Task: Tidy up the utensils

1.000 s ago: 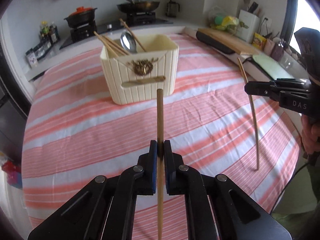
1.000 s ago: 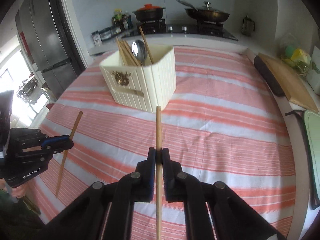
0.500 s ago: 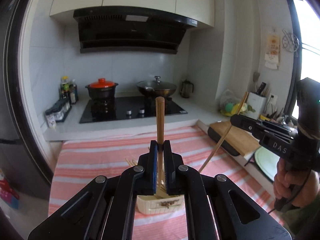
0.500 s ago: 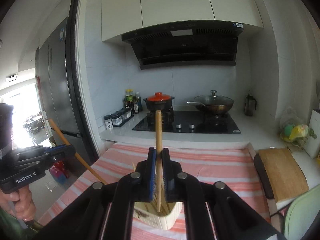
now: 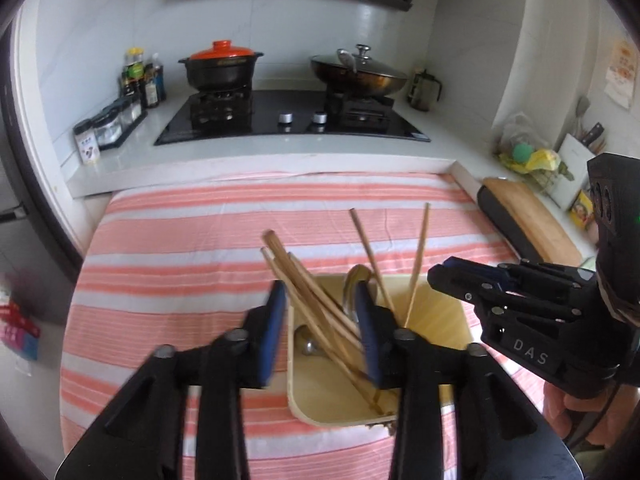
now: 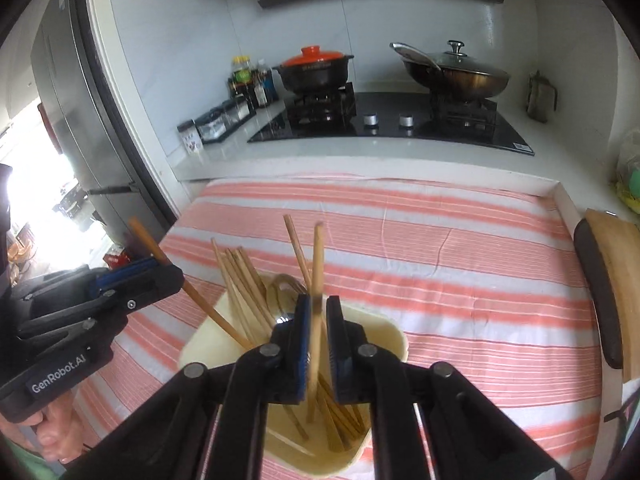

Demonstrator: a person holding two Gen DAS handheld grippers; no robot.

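A cream utensil holder point(image 5: 436, 316) point(image 6: 390, 330) stands on the striped tablecloth, holding several wooden chopsticks point(image 5: 316, 304) point(image 6: 244, 280) and a metal spoon point(image 5: 354, 280). My left gripper point(image 5: 320, 336) hovers right over the holder with its jaws wide apart; in the right wrist view point(image 6: 160, 276) a chopstick point(image 6: 200, 300) still runs past its fingertips into the holder. My right gripper point(image 6: 318, 344) is above the holder, jaws slightly parted around a chopstick point(image 6: 316, 272) whose lower end stands inside the holder.
A stove point(image 5: 292, 116) with a red-lidded pot point(image 5: 222, 66) and a wok point(image 5: 358, 72) stands behind the table. Spice jars point(image 5: 116, 116) sit at back left. A cutting board point(image 5: 528, 216) lies at right. A fridge point(image 6: 72, 120) stands at left.
Both grippers have tipped down and come over the holder, lowering their chopsticks into it. The left jaws have opened wide; the right jaws have loosened.
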